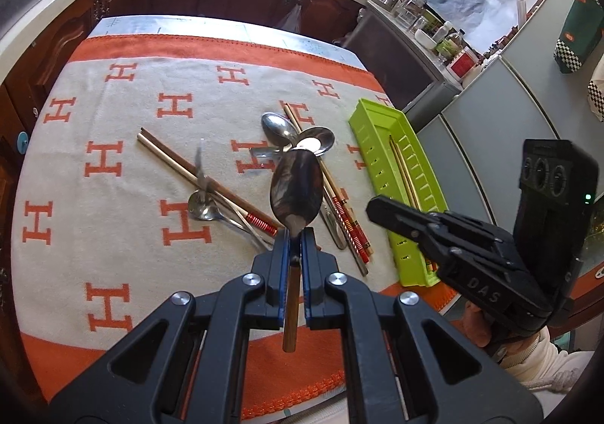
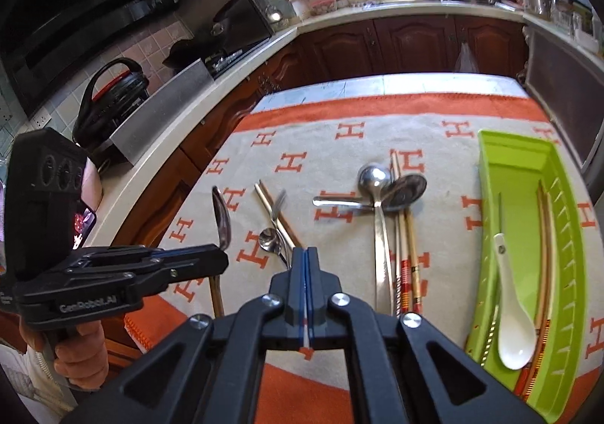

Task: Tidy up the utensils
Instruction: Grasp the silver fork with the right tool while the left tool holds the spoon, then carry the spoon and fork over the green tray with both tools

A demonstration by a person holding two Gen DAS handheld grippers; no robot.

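The right gripper (image 2: 306, 254) is closed with nothing in it. On the left, the left gripper (image 2: 222, 254) holds a spoon (image 2: 222, 220) up. A white spoon (image 2: 509, 311) lies in the green tray (image 2: 502, 160) on the right.

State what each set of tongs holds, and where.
Left tongs clamp a wooden-handled spoon at its neck, just below the bowl. Right tongs are shut on nothing.

We see a wooden-handled spoon (image 1: 296, 190) held up off the surface, bowl up, its handle clamped in the left hand-held gripper (image 1: 295, 241). On the blanket-covered surface (image 1: 113, 114) lie metal spoons (image 2: 373, 178), a fork (image 2: 278, 203) and pairs of chopsticks (image 2: 407, 250), crossing one another. The green tray (image 2: 490, 160) at the right holds a white ceramic spoon (image 2: 509, 311) and chopsticks.
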